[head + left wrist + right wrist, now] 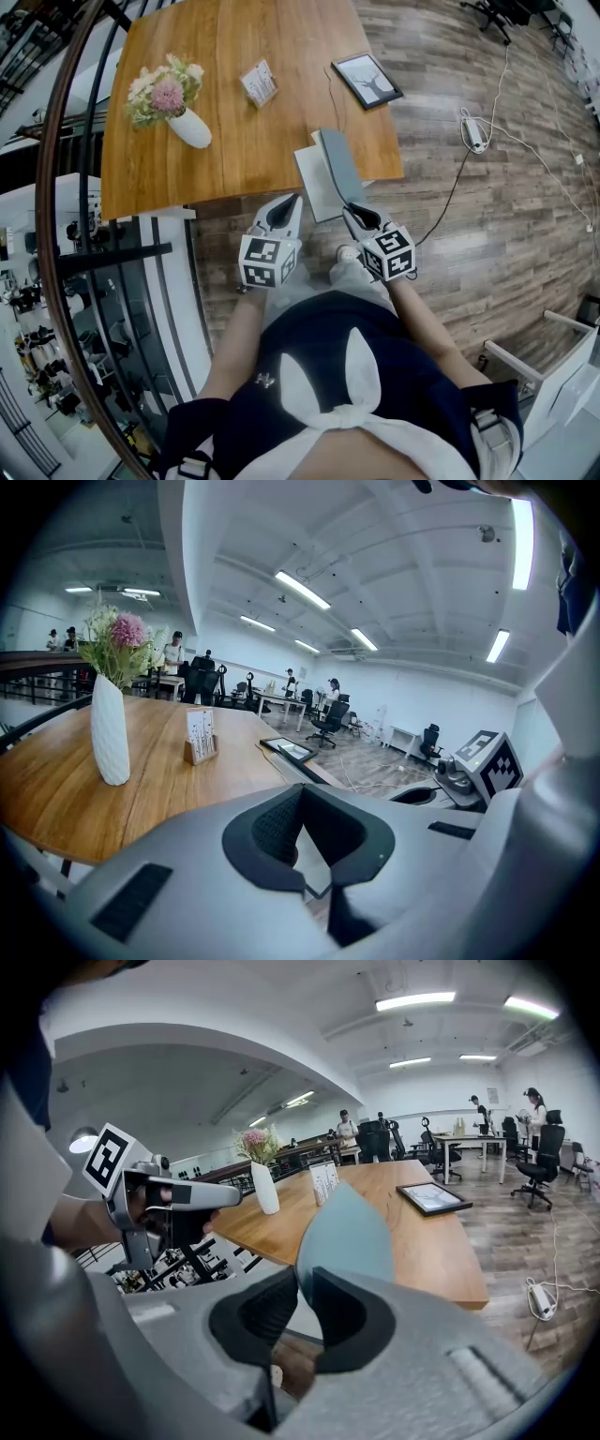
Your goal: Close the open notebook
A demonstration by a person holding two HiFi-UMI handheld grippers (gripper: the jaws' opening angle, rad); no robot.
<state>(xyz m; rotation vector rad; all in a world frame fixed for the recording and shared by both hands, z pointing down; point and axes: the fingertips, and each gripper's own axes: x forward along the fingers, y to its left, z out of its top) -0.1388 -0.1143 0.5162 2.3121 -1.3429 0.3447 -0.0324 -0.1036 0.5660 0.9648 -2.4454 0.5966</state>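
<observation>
Step in hand: closing stroke, cover part raised, not yet down.
- Notebook (323, 178) at 5 o'clock corner of tabletop (234, 122), overhanging near edge.
- Right gripper (361, 217): fingers (255, 1314) narrow, pinched on edge of teal cover (345, 1237). Cover stands up from pinch toward 12 o'clock.
- White page (312, 187) lies flat at 9 o'clock of cover.
- Left gripper (284, 211): fingers together, empty, just short of page's near edge.

Next, likely: swing cover toward 9 o'clock over page, let go once flat.
</observation>
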